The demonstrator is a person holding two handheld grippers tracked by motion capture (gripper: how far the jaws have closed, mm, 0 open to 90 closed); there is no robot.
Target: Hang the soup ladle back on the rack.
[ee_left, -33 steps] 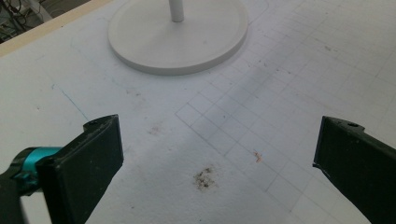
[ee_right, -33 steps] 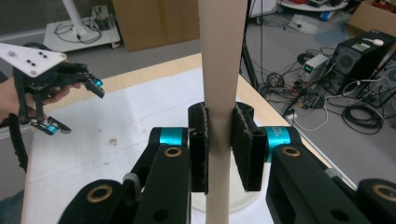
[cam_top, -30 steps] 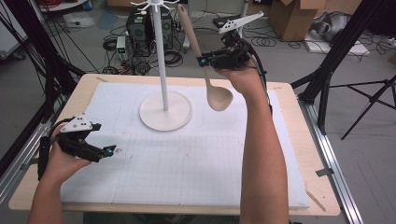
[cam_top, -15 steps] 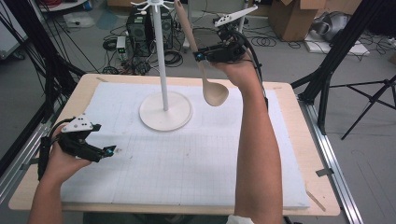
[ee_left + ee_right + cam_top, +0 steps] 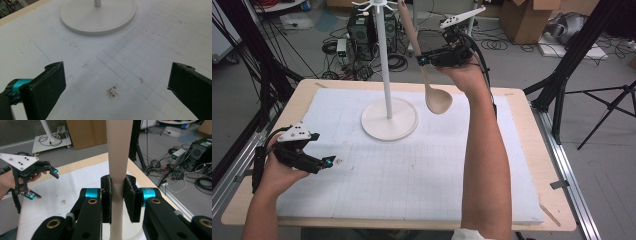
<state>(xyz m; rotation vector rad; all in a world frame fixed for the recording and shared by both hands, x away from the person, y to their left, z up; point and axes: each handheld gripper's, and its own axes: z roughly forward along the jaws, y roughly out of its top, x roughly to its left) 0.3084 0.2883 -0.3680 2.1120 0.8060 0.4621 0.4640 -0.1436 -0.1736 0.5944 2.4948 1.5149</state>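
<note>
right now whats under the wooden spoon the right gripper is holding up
The wooden spoon hangs in the air, clamped by the right gripper. Below its bowl lie the white foam mat and, beside it, the hook stand's round base. The mat covers the tabletop beneath.

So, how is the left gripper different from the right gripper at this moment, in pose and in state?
The left gripper rests low on the white mat, while the right gripper is raised near the white stand. The left gripper's jaws stand wide apart with nothing between them; the right gripper's jaws are shut on the handle of the wooden spoon, which hangs bowl down above the mat. Both are black, hand-held, and carry a grey plate on top.
</note>
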